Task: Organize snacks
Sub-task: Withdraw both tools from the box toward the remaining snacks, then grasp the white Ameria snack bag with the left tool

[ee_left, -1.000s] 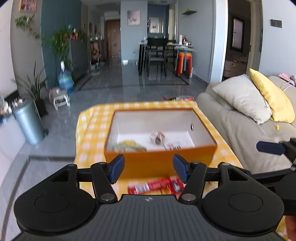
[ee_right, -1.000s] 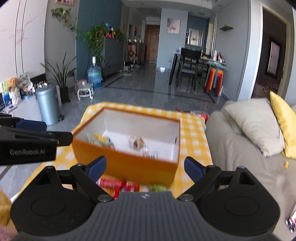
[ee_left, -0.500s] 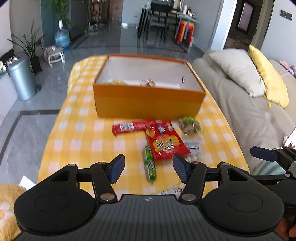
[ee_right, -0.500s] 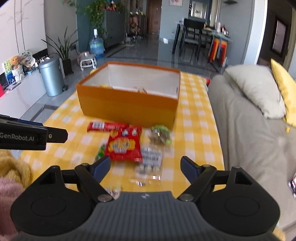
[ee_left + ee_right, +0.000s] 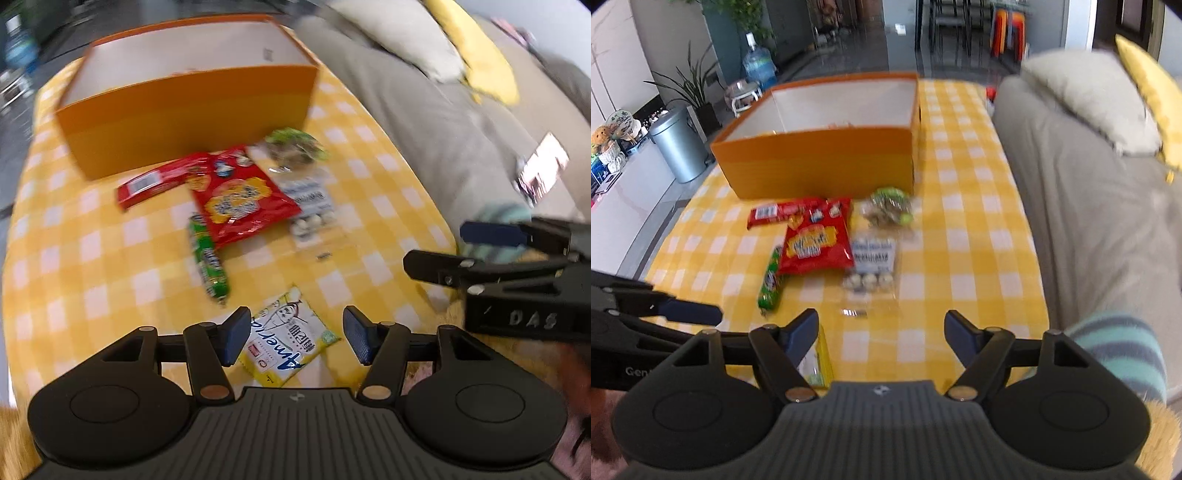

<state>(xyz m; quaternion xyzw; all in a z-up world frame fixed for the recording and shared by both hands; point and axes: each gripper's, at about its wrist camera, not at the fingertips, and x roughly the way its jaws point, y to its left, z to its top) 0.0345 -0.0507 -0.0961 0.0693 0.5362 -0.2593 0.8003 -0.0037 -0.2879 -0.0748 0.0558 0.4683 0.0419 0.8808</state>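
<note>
Yellow-checked cloth covers the tabletop (image 5: 964,236), with a grey sofa (image 5: 1082,206) along its right side. Both hand-held grippers have pulled back from the orange box (image 5: 820,162) and dipped toward the loose snacks in front of it. The left hand-held gripper (image 5: 295,339) now hangs open, fingers either side of the yellow packet (image 5: 291,347), the snack farthest from the box. The right hand-held gripper (image 5: 881,338) is open too and empty, over bare cloth on the near side of the clear pouch (image 5: 871,269). A red bag (image 5: 816,243), red bar (image 5: 772,214), green roll (image 5: 770,284) and green-topped bag (image 5: 890,206) lie just before the box wall. I'd say the yellow packet is next to be picked; everything out here still needs boxing.
</note>
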